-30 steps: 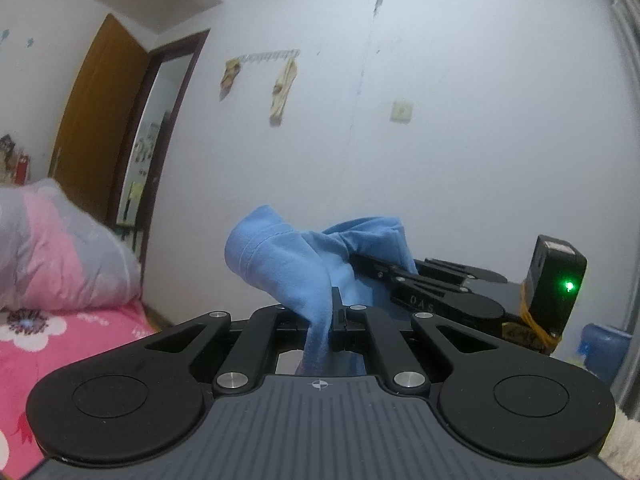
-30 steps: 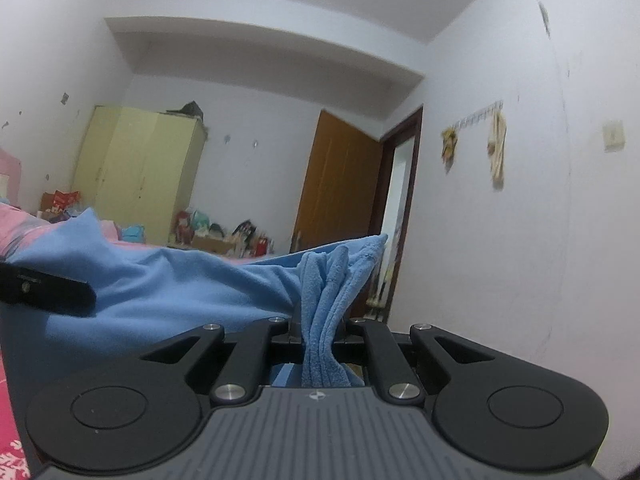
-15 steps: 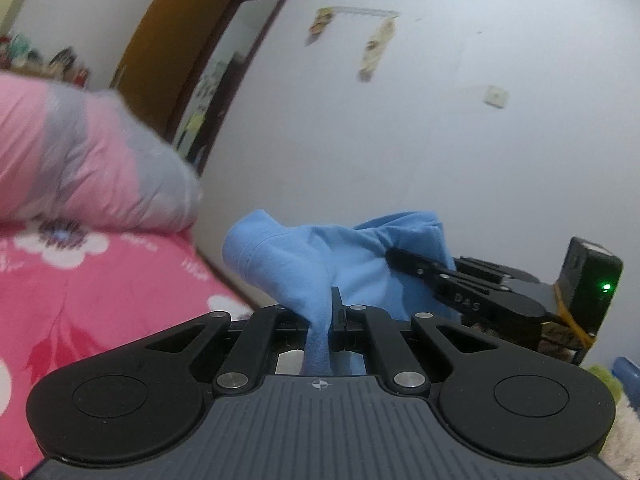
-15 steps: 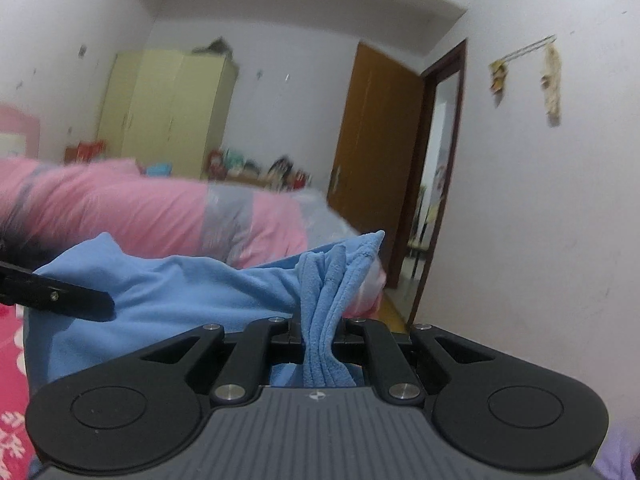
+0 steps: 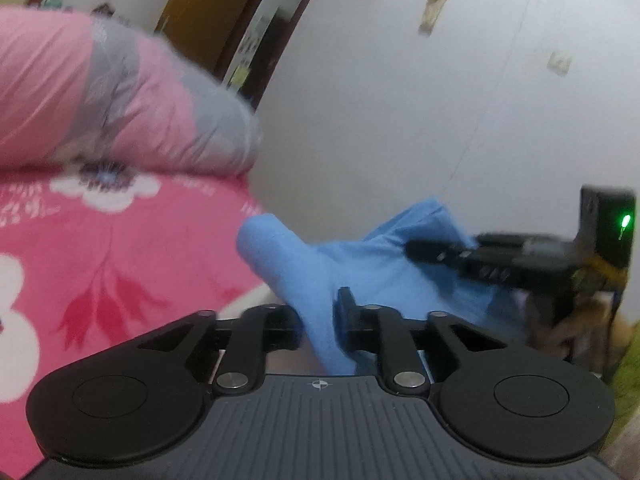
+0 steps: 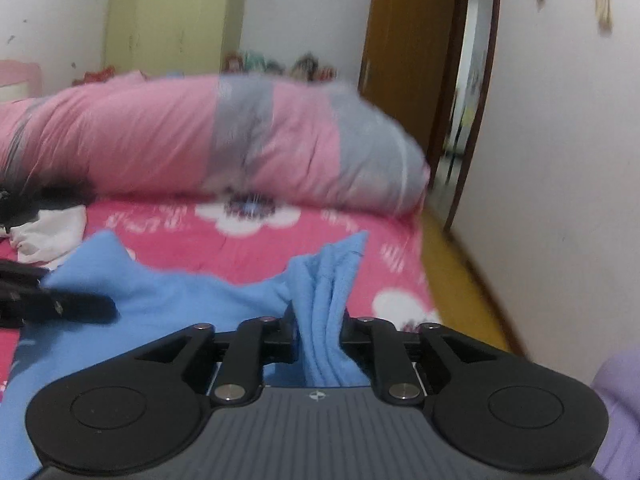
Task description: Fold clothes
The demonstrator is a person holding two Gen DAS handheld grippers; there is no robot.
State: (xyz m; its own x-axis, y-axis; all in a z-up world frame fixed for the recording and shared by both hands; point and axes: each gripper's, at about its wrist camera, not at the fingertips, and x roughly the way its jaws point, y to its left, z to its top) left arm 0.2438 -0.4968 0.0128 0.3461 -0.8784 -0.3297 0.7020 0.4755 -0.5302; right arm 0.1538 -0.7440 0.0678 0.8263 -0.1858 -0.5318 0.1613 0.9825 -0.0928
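Left wrist view: left gripper clamps a blue garment corner; right gripper pinches bunched layers, spreading it above the bed for folding.

Soft, even indoor light fills both views. Motion blur smears the pink quilt and doorway. Fisheye distortion bends the edges.

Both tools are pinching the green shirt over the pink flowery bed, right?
Not quite: the shirt is blue, not green. The right wrist view shows it best, bunched between the closed jaws of the right tool above the pink flowery bed. The left wrist view shows the left tool pinching the same blue cloth.
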